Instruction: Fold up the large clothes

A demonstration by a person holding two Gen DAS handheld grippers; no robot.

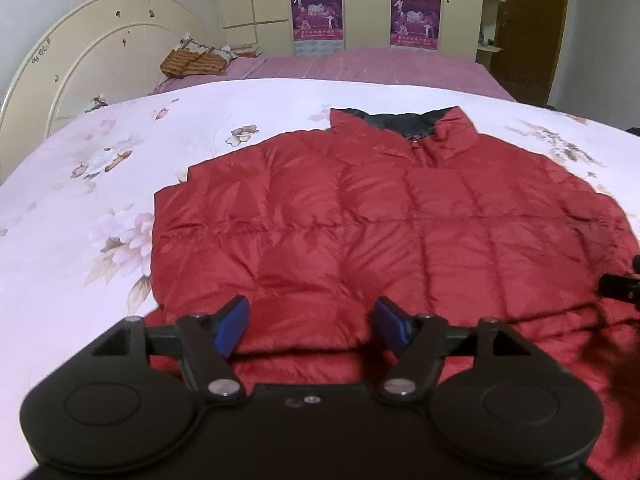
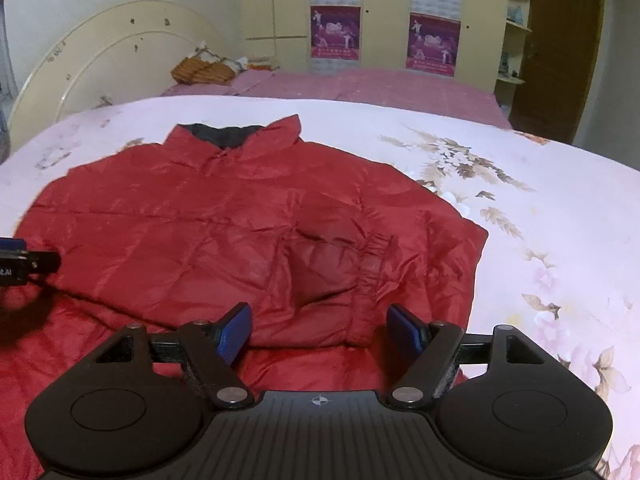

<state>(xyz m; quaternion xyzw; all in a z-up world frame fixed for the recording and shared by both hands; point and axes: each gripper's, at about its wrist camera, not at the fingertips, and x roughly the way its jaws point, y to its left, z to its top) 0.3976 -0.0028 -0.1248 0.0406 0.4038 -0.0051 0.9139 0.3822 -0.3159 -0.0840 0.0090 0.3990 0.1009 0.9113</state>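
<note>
A red quilted down jacket lies flat on the bed, its dark-lined collar at the far end. It also shows in the right wrist view, where a sleeve with an elastic cuff lies folded across the body. My left gripper is open and empty, low over the jacket's near left hem. My right gripper is open and empty over the near right part, just before the cuff. The right gripper's tip shows at the left view's right edge; the left gripper's tip shows at the right view's left edge.
The jacket rests on a pale floral sheet. Beyond lies a pink bedspread with an orange patterned bundle near the cream headboard. A wardrobe with purple posters and a brown door stand behind.
</note>
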